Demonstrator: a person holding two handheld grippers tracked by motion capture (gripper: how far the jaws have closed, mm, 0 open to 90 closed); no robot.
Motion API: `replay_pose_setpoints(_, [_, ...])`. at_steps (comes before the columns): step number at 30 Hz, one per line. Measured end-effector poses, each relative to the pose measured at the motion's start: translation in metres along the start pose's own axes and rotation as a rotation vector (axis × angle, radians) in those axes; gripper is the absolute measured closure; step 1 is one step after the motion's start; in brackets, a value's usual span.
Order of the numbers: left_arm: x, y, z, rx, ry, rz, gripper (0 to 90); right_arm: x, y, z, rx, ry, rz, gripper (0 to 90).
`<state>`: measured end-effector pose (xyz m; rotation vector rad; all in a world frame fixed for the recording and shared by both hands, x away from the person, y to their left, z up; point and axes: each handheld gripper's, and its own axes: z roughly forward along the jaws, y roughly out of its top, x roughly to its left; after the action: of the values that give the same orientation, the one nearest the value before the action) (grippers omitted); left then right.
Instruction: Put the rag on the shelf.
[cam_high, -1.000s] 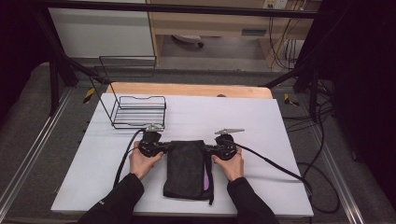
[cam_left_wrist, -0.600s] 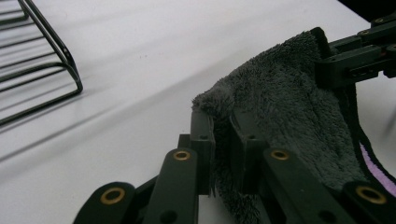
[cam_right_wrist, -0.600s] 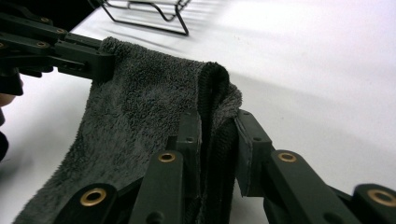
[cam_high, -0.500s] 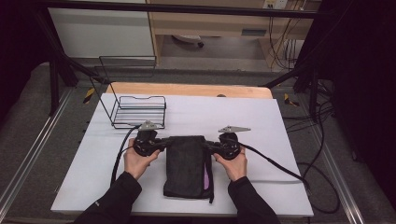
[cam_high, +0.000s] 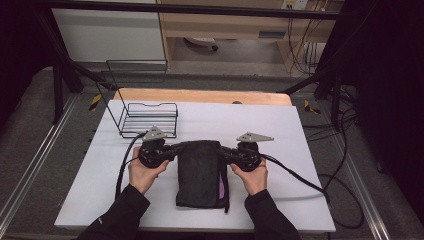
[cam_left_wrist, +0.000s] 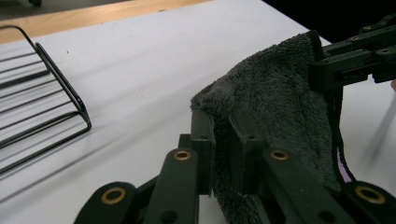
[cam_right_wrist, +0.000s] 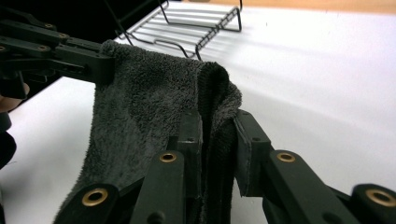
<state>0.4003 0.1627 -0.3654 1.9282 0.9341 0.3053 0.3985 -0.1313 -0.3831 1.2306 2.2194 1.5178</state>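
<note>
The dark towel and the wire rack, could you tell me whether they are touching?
Apart. The high view shows bare white table between the wire rack and the dark towel.

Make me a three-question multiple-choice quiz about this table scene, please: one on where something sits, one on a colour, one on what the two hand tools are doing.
1. Where is the wire rack?
A. far left of the table
B. on the towel
C. near right corner

2. What colour is the towel?
A. white
B. dark grey
C. yellow

3. What are the left gripper and right gripper doing?
A. both open
B. each clamped on a towel corner
C. holding the rack

Answers: 1 A, it stands beyond the left hand. 2 B, dark fluffy cloth. 3 B, cloth sits between both pairs of jaws.
</note>
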Motion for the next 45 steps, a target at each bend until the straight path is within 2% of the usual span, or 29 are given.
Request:
replay_pose_setpoints(10, [-0.010, 0.008, -0.020, -0.053, -0.006, 0.023, 81.1, 0.015, 0.009, -0.012, -0.048, -0.018, -0.048, 76.1])
replay_pose_setpoints(21, [-0.012, 0.018, -0.042, -0.133, 0.008, 0.033, 81.3, 0.029, 0.027, -0.023, -0.128, -0.024, -0.090, 76.5])
replay_pose_setpoints(30, [-0.001, 0.025, -0.063, -0.202, 0.027, 0.017, 81.4, 0.046, 0.042, -0.018, -0.185, -0.026, -0.137, 76.9])
replay_pose_setpoints(37, [0.007, 0.031, -0.078, -0.256, 0.057, 0.021, 81.6, 0.061, 0.059, -0.009, -0.229, -0.021, -0.171, 77.2])
replay_pose_setpoints(45, [0.018, 0.036, -0.093, -0.301, 0.080, 0.018, 81.8, 0.071, 0.073, 0.000, -0.263, -0.020, -0.195, 77.2])
